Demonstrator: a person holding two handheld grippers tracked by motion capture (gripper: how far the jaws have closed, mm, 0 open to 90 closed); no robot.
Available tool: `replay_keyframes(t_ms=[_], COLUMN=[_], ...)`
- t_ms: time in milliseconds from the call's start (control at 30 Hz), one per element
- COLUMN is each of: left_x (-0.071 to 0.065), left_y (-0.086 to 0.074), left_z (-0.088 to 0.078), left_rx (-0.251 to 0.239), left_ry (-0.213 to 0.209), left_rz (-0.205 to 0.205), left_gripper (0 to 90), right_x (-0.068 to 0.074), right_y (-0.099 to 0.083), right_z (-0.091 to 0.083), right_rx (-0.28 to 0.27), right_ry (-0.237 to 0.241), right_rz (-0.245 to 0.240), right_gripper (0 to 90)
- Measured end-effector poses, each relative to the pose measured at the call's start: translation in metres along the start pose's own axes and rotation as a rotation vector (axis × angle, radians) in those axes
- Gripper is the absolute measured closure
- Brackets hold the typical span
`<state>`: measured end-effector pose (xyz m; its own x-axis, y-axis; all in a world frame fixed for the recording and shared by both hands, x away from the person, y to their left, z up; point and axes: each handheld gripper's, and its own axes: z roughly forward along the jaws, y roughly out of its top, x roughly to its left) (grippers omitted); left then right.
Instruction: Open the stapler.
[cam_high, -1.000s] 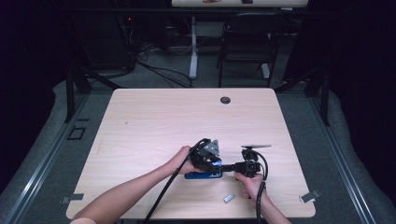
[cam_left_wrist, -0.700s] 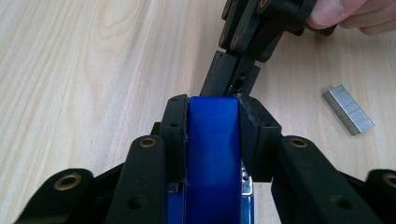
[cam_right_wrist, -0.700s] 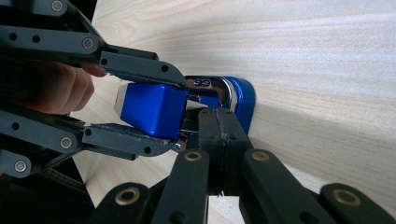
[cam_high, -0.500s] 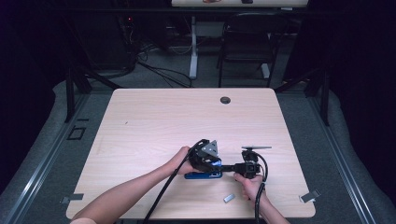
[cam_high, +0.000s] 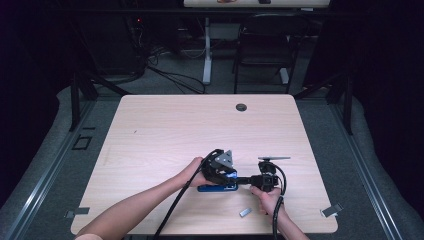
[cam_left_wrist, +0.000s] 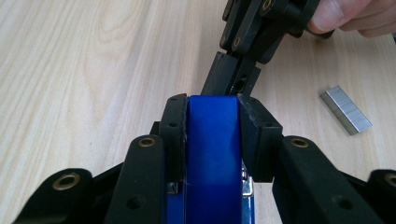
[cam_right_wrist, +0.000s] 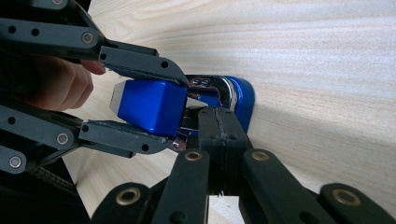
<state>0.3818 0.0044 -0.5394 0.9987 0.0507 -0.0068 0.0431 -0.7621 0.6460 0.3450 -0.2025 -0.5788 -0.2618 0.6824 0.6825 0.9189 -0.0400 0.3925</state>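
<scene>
Blue plastic stapler (cam_left_wrist: 212, 154): clamped in left gripper (cam_left_wrist: 212, 105); right gripper (cam_right_wrist: 219, 128), jaws together, probing its opened mechanism; silver staple strip (cam_left_wrist: 346, 109) unloaded.

Wooden table (cam_high: 165, 130) bears blue stapler (cam_high: 216, 188); staple strip (cam_high: 245, 212).

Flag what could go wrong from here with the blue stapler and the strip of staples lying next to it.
The left gripper clamps only the stapler top, so it might twist or slip. The right gripper, jaws shut, pokes at the stapler's metal end; it could skid off or jam the mechanism. The loose staples lie near the right hand and could get knocked away.
</scene>
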Motion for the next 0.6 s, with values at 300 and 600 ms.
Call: replay_keyframes(t_ms=[300, 600], left_x=[0.0012, 0.0016], left_y=[-0.0019, -0.0064], left_z=[0.0012, 0.0002], left_rx=[0.043, 0.012], left_ry=[-0.006, -0.010], left_rz=[-0.015, 0.004], left_gripper=[65.1, 66.4], right_x=[0.0007, 0.0021], right_y=[0.0002, 0.0002], right_z=[-0.0002, -0.0001], right_rx=[0.003, 0.002], right_ry=[-0.005, -0.014], right_rz=[-0.005, -0.015], right_gripper=[90.0, 90.0])
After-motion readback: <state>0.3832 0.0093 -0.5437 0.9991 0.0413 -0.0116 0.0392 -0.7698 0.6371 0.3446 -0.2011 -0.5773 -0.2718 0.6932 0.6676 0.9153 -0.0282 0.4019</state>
